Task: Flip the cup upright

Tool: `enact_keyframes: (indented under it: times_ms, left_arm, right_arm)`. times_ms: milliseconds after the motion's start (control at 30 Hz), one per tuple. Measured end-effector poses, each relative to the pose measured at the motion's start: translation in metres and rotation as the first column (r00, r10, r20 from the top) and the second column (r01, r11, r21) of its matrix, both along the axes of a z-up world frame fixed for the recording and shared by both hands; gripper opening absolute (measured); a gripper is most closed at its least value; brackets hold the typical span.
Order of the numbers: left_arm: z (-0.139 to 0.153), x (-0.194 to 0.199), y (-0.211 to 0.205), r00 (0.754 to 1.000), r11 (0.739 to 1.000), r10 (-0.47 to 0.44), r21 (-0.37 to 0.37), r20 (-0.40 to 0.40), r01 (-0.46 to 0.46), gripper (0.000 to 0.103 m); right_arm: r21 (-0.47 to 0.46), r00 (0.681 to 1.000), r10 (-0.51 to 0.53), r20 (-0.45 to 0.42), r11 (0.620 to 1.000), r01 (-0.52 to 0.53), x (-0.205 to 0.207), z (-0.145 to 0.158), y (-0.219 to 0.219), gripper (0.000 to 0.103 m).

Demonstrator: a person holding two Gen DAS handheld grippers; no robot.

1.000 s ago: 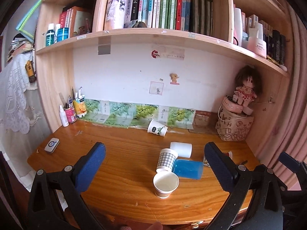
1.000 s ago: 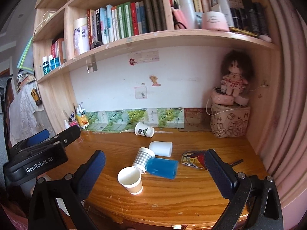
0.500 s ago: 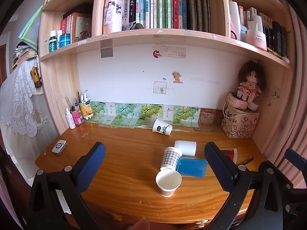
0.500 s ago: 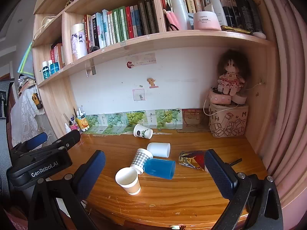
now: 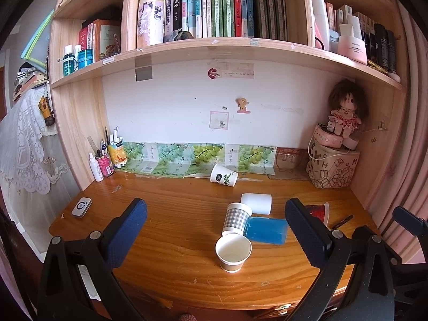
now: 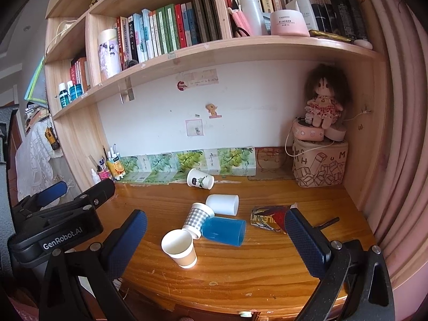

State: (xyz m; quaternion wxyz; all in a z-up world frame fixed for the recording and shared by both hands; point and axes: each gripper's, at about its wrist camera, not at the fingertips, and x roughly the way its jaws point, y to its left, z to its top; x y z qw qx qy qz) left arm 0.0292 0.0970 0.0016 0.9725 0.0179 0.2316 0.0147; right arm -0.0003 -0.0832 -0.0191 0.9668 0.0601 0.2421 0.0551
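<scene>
Both views have pulled back from the brown cup; both tongs gape, empty. Crowded neighbours risk being knocked during grasping.

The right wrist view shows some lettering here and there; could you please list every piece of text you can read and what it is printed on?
"GenRobot.AI": white letters on the black body of the left tool.
"H", "U", "M": scattered capitals on the beige printed fabric bag under the doll.
Spines of the shelved books: Chinese titles, too small to read.
Pink cosmetic jar: label blurred.
White paper cup with leaf print: dark mark, unreadable.
</scene>
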Motion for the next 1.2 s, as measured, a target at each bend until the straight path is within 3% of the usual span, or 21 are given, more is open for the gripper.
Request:
enact_keyframes:
  times_ms: [1200]
  left_arm:
    - [-0.0039, -0.0079, 0.0009, 0.999, 0.999, -0.048, 0.008, -0.012, 0.048, 0.103]
  right_arm:
    - [0.01, 1.0, -0.009, -0.015, 1.0, 0.009, -0.0059, -0.0029, 0.004, 0.103]
